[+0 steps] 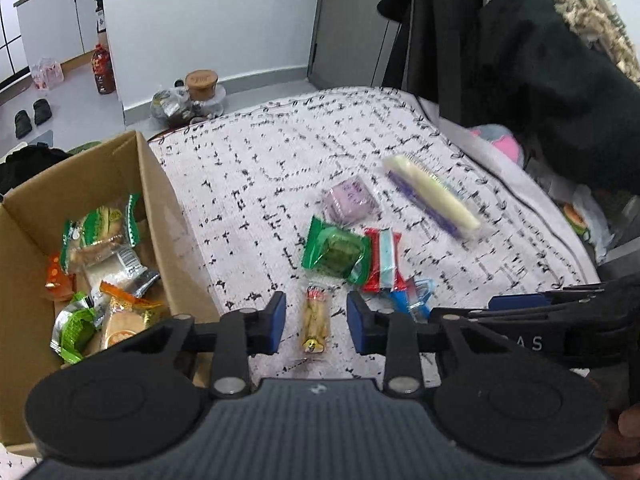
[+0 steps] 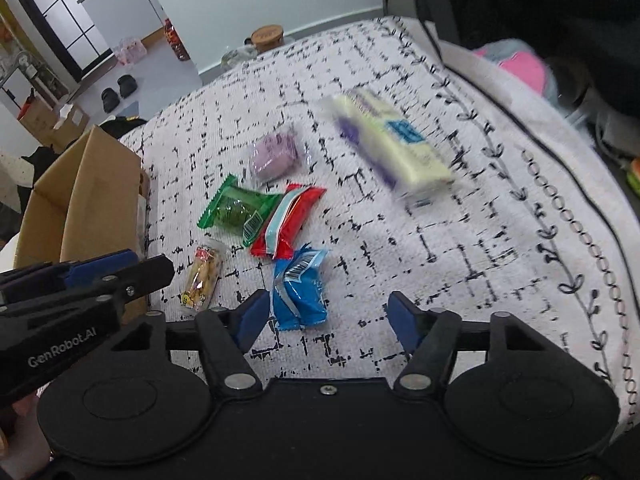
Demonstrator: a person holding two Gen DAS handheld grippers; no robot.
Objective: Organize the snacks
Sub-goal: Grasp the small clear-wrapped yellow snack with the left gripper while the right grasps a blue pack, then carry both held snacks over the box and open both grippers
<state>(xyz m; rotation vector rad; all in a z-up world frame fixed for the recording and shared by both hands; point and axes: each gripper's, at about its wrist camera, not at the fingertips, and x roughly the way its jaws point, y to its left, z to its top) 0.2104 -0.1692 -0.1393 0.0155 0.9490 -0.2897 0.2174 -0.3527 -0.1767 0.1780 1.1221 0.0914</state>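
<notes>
A: What lies between the right tool's [image 2: 328, 318] blue pads?
B: A shiny blue snack packet [image 2: 299, 292] on the white, black-flecked bed cover [image 2: 460, 248]; the left pad looks close to it, the right pad clear of it.
A: And beyond?
B: A red wrapper [image 2: 290, 220], a green one [image 2: 236, 212] just beside it, and the brown cardboard box [image 2: 88, 200] at left.

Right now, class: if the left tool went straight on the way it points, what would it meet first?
Most likely the small clear packet of yellowish snacks, lying between the left tool pads but apparently untouched, on the patterned cloth. Depth is uncertain.
</notes>
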